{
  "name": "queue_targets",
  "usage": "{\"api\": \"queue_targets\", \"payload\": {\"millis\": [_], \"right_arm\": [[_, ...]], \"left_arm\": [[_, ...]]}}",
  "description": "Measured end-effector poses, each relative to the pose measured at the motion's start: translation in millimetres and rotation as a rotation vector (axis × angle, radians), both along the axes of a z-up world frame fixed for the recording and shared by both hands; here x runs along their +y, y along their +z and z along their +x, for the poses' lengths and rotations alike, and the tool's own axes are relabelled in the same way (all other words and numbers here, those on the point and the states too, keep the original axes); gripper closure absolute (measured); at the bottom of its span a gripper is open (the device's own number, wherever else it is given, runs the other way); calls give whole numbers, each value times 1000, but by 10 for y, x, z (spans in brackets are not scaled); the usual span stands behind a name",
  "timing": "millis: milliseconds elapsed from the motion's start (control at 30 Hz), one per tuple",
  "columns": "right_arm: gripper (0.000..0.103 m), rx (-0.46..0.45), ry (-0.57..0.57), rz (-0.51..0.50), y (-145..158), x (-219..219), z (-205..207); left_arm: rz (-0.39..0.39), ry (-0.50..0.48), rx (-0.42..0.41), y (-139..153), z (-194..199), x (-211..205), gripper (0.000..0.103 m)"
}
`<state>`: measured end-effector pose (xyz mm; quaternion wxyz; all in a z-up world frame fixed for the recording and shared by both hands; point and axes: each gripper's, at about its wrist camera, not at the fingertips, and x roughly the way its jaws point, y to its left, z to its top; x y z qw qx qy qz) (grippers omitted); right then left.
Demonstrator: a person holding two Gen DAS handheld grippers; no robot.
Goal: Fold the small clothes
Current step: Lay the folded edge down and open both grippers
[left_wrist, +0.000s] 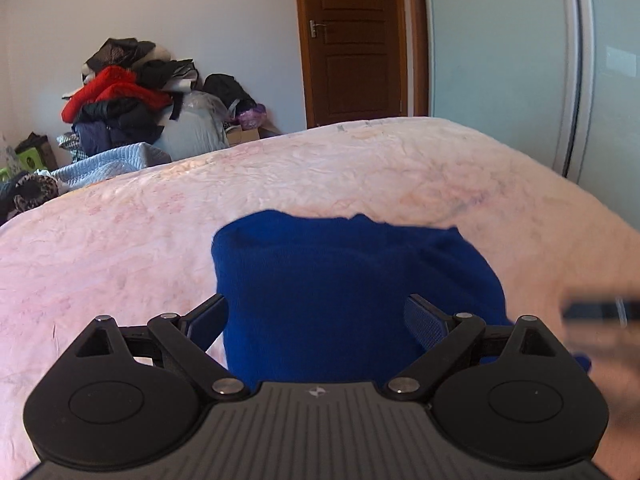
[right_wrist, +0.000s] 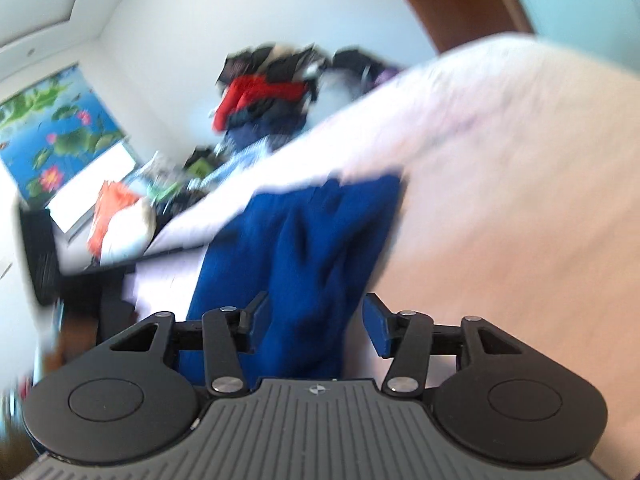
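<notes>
left wrist: blue garment (left_wrist: 344,280) btwn spread left gripper (left_wrist: 316,320) jaws

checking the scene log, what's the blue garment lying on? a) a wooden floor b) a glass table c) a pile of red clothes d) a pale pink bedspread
d: the blue garment rests on the wrinkled pale pink bedspread, which surrounds it in the left wrist view.
</notes>
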<state>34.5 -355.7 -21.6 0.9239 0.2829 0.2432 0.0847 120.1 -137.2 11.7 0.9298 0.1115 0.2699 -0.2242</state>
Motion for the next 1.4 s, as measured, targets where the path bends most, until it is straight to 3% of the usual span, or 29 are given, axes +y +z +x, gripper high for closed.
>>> {"api": "queue_targets", "payload": {"millis": [200,367,533,567,600,633,800,967,1000,1033,1067,1100,1267,1400], "right_arm": [[51,-12,40,-170,206,42,973],[49,-1,180,-364,264,333,1625],[51,62,307,-412,143,479,1909],[65,75,322,-412,122,486,1904],[90,81,327,-418,107,478,1875],[96,75,327,-420,119,474,1847],[97,10,224,-459,246,414,1775],[96,44,192,-544,119,489,1939],[87,65,196,-564,67,504,1967],[86,71,186,-578,46,502,1950],[74,59,165,-581,64,484,1891],[65,40,141,-572,117,460,1799],[64,-28,121,-450,408,267,1122],[64,-16,177,-361,418,271,539]], "left_arm": [[11,-56,23,-162,-261,-103,7],[57,-92,-11,-263,-448,-161,7],[68,-108,-1,-366,-485,-142,6],[69,-108,0,-378,-505,-139,5],[69,-109,2,-386,-504,-134,5],[67,-112,4,-392,-507,-126,5],[74,-115,5,-448,-501,-145,4],[86,-114,-10,-478,-551,-175,3],[85,-113,-6,-463,-553,-168,3],[79,-114,0,-447,-555,-160,3],[67,-114,7,-425,-557,-136,3],[49,-113,13,-397,-553,-95,3],[-26,-66,42,-288,-548,102,3],[-57,-27,54,-228,-544,237,3]]}}
